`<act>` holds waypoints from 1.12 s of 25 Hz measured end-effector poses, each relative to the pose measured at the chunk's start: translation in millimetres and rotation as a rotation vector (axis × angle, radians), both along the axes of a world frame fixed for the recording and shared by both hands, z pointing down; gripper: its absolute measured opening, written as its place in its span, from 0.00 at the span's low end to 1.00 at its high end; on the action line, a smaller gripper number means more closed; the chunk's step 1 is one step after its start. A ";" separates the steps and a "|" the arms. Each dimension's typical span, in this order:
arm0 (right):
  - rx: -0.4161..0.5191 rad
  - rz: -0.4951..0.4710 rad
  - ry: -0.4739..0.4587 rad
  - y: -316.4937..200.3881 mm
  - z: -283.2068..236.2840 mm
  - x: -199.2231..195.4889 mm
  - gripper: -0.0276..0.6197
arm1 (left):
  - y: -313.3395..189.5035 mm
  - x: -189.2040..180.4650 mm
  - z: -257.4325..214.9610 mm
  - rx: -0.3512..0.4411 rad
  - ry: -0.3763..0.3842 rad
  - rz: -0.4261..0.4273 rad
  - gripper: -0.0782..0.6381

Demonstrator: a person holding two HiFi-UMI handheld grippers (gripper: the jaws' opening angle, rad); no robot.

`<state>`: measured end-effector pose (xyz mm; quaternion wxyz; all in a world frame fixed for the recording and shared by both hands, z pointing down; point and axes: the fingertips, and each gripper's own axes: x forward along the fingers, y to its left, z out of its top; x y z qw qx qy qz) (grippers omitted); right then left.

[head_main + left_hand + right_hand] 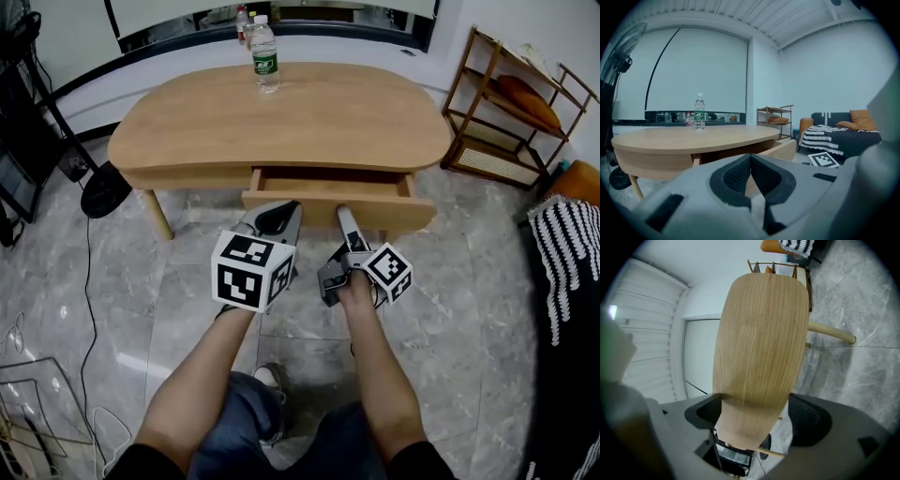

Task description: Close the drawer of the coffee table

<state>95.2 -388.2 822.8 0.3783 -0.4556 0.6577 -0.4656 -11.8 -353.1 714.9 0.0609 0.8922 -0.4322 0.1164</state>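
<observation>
Nearest the camera, two bare forearms are seen reaching forward over jeans-clad knees and a grey marble floor (141,281). The left tongs (281,210) are held low, just before the drawer front. In the left gripper view their black pads (736,177) are pressed together at the tips, and nothing is caught between them. Just beside them, the right tongs (343,214) are gripped by the right hand (359,289) and are rolled onto their side. In the right gripper view their pads (811,420) are spread wide, and pale wood is framed between them. Their tip is seen against the lower edge of the drawer front, though contact cannot be confirmed.

The drawer (398,212) is pulled out from under the middle of the oval wooden surface (281,117), and its front is stood clear of the frame. A clear water bottle (265,56) with a green label is stood upright near the far edge of the surface.

To the right, a black-and-white patterned throw (567,253) is draped. Farther off, a wooden shelf rack (487,141) is set by the wall, with an orange cushion (527,98) laid on its upper tier.
</observation>
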 end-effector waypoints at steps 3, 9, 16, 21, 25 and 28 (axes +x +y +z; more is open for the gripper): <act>0.000 0.014 -0.001 -13.2 0.0 2.5 0.71 | -8.7 2.0 6.6 -0.009 -0.003 0.011 0.11; 0.002 0.023 -0.001 -37.0 1.3 4.6 0.72 | -28.0 0.0 21.8 -0.031 0.007 0.016 0.11; 0.012 0.049 -0.016 -64.7 0.6 6.0 0.72 | -42.4 4.0 30.2 -0.032 0.008 0.036 0.11; 0.016 0.047 -0.017 -80.6 0.6 8.6 0.72 | -53.6 9.9 33.5 -0.035 0.018 0.046 0.11; 0.021 0.052 -0.016 -91.9 0.5 9.4 0.72 | -63.4 7.2 36.6 -0.038 0.020 0.039 0.11; 0.023 0.062 -0.016 -100.3 0.2 11.1 0.72 | -70.8 5.2 37.8 -0.027 0.008 0.039 0.11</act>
